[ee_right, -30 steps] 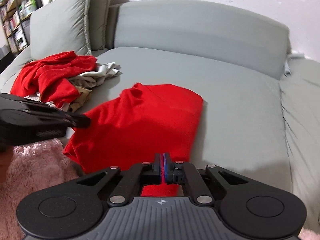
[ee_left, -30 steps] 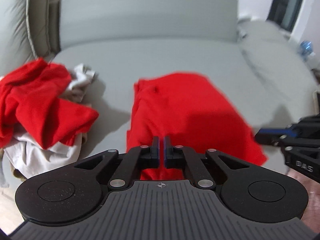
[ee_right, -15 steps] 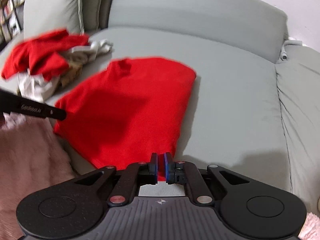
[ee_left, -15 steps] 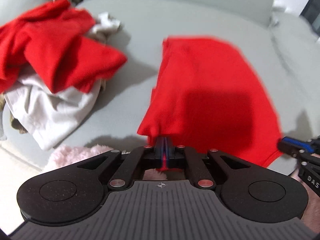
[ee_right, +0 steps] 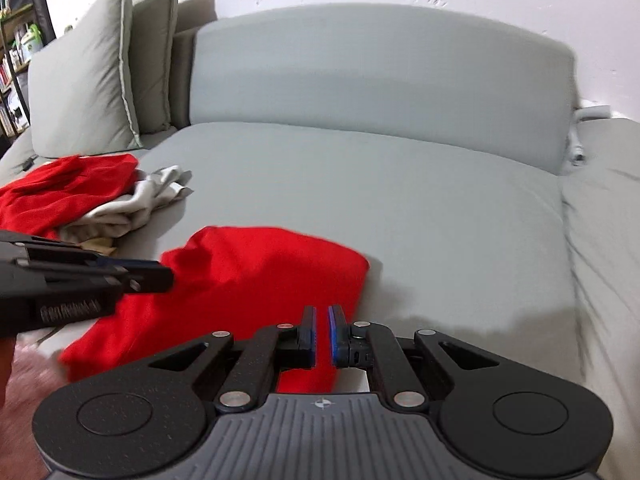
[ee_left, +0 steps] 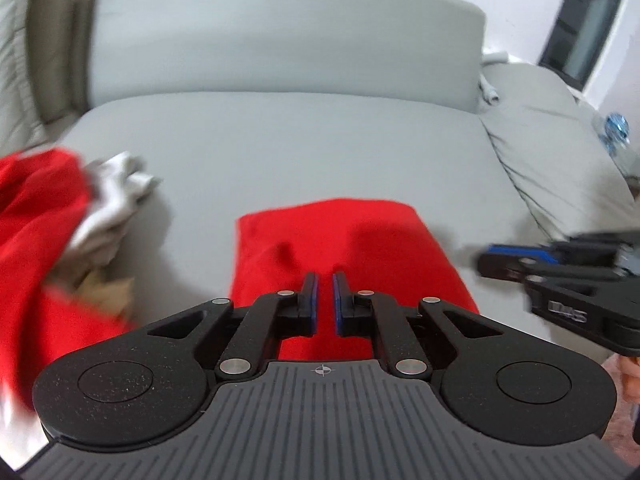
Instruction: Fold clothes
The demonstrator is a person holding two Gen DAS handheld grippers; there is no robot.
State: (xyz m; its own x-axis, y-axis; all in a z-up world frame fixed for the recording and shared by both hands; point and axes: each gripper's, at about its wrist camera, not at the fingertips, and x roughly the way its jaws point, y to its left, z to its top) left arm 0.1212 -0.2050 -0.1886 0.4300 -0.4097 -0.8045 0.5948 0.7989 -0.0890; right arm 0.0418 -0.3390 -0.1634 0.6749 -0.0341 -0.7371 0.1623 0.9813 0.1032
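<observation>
Red shirt (ee_left: 352, 240) lies folded on the grey sofa (ee_left: 320, 140), centre of frame, directly ahead of and below both grippers. Long axis in the right view runs from lower left to upper right. Left gripper (ee_left: 324, 300) jaws have just been opening, now a narrow gap, nothing between them. Right gripper (ee_right: 321, 332) shows a thin slit, holding nothing. Both sit over the shirt's near edge, about equally close. Shirt looks flat, slightly rumpled. Unfolded pile (ee_right: 80, 196) at left, apart.

The folded garment (ee_right: 256, 276) lies on the sofa (ee_right: 400, 200). The clothes pile (ee_right: 92, 196) lies left of it. Cushions (ee_right: 92, 88) stand behind the pile.
</observation>
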